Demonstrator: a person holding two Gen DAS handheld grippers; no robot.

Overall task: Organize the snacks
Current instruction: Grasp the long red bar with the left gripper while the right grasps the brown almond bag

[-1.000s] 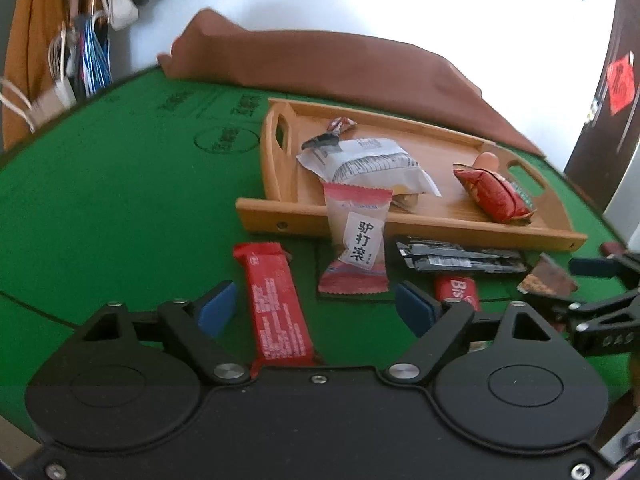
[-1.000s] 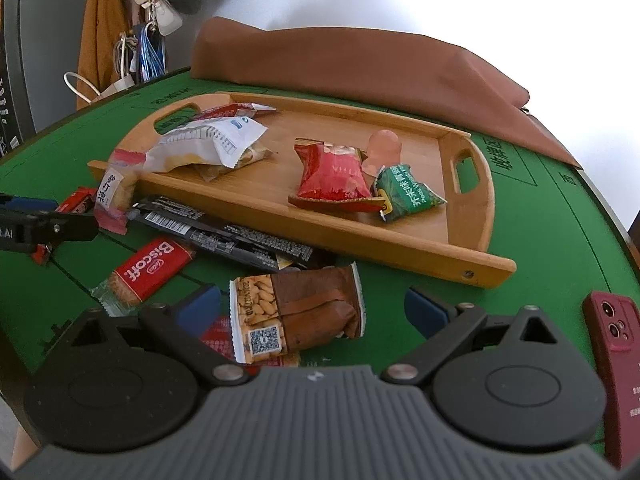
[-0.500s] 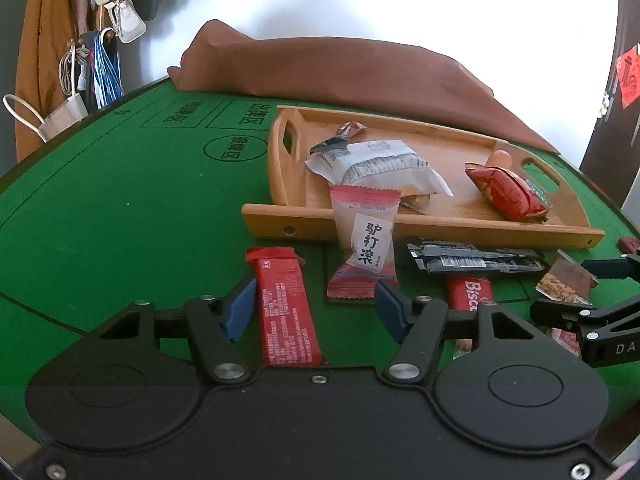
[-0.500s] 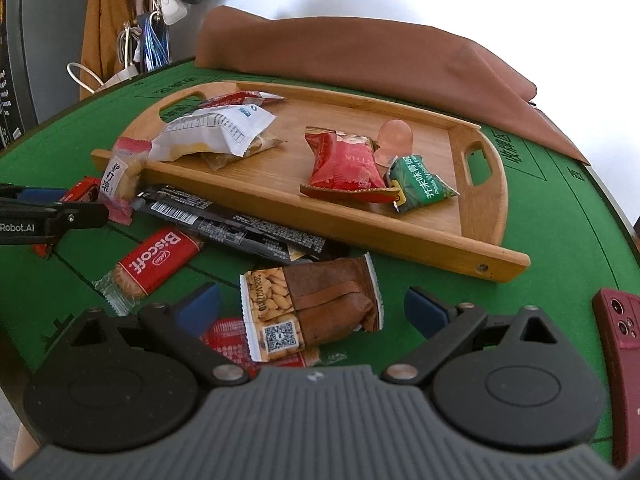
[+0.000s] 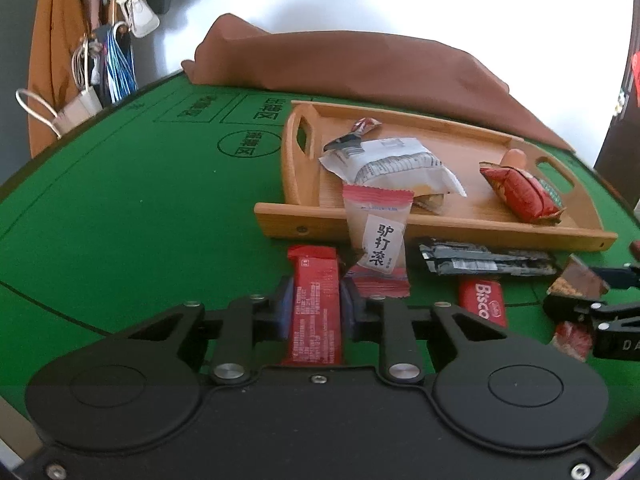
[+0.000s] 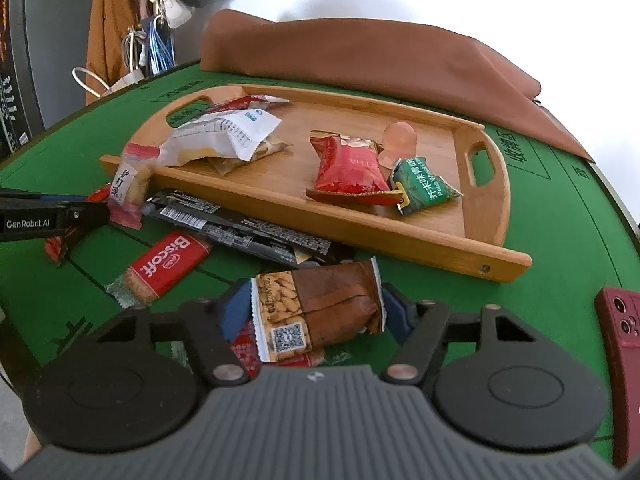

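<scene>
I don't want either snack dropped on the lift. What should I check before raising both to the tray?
1. Left hand-held gripper jaws closing, pads against the red bar: ok.
2. Right hand-held gripper jaws closing around the almond packet; firm pad contact: cannot tell.
3. Red wrapper lies under the almond packet and may drag: not ok.
4. White candy packet leans on the tray's front wall beside the red bar: not ok.
5. Bare tray floor for both snacks: ok.

The red packet (image 6: 248, 350) lies mostly hidden under the almond packet (image 6: 320, 312).
</scene>
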